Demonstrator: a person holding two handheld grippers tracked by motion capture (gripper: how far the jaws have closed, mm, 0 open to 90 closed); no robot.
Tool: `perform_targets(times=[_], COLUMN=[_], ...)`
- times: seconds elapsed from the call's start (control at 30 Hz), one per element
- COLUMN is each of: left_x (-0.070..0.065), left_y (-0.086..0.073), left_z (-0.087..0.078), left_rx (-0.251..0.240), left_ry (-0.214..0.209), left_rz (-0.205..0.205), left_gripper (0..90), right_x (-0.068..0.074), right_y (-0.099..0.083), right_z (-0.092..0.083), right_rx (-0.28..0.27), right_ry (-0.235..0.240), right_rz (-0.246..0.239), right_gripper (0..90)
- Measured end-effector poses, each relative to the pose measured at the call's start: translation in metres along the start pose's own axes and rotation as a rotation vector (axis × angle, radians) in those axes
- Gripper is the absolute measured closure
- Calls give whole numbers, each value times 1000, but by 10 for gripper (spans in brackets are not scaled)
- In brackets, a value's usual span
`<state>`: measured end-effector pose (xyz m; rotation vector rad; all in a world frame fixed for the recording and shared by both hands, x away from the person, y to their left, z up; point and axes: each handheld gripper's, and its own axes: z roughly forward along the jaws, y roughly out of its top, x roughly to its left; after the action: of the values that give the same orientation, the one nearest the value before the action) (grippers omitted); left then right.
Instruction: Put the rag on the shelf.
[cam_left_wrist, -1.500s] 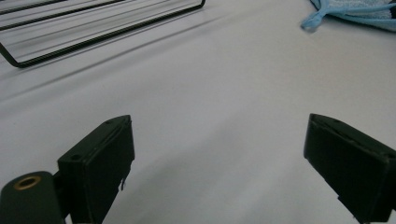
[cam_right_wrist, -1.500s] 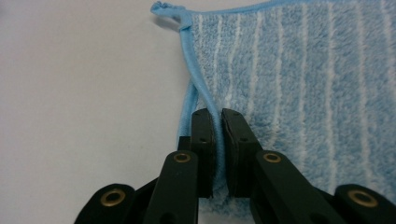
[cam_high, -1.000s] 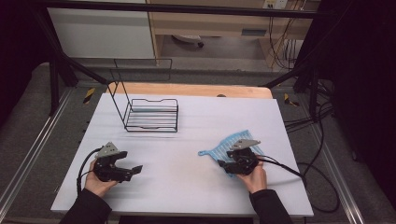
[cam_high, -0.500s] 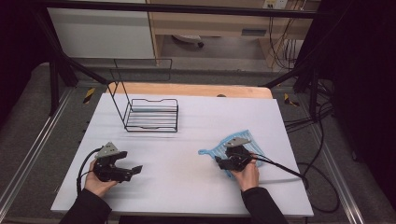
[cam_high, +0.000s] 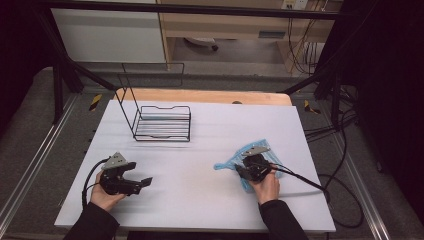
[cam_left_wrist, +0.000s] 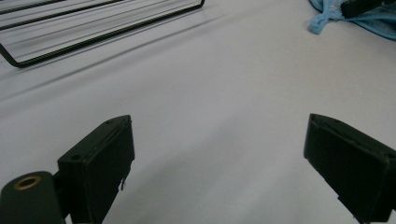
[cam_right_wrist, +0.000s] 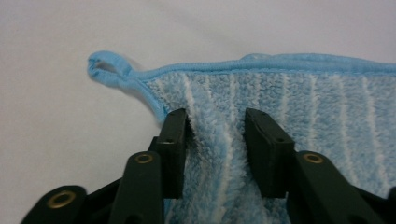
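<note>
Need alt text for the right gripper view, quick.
The right gripper has just been closing its black jaws on a bunched fold of a blue towel with white stripes. The towel lies on a white table, its hanging loop at upper left.

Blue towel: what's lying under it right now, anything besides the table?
Around the blue towel, bare white table meets its hem on every visible side. What lies beneath its middle is covered by the cloth and the right gripper, whose jaws have just been closing on a fold.
</note>
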<state>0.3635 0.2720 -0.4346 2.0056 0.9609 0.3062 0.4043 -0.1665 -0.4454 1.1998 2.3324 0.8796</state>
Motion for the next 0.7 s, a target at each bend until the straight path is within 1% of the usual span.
perform_targets(times=[0.07,0.2,0.33,0.4,0.5,0.63,0.67,0.7], left_x=[0,0,0,1,1,1,1,1], left_y=[0,0,0,1,1,1,1,1], left_z=[0,0,0,0,0,0,0,0], left_rx=[0,1,-1,-3,1,-2,-2,-3], left_ry=[0,0,-1,0,1,1,1,2], left_rz=[0,0,-1,-3,2,0,0,0], left_gripper=[85,86,86,86,86,86,86,86], right_x=[-1,-3,-4,-4,-3,4,4,10], right_y=[0,1,2,3,4,7,7,8], right_z=[0,-1,-4,-6,-10,-13,-13,-14], right_rx=[-3,-5,-19,-31,-57,-58,-58,-62], right_ry=[-7,-5,-6,1,42,87,87,123], right_rz=[1,8,-8,-10,-1,-16,-16,-26], right_gripper=[697,773,807,812,815,817,817,817])
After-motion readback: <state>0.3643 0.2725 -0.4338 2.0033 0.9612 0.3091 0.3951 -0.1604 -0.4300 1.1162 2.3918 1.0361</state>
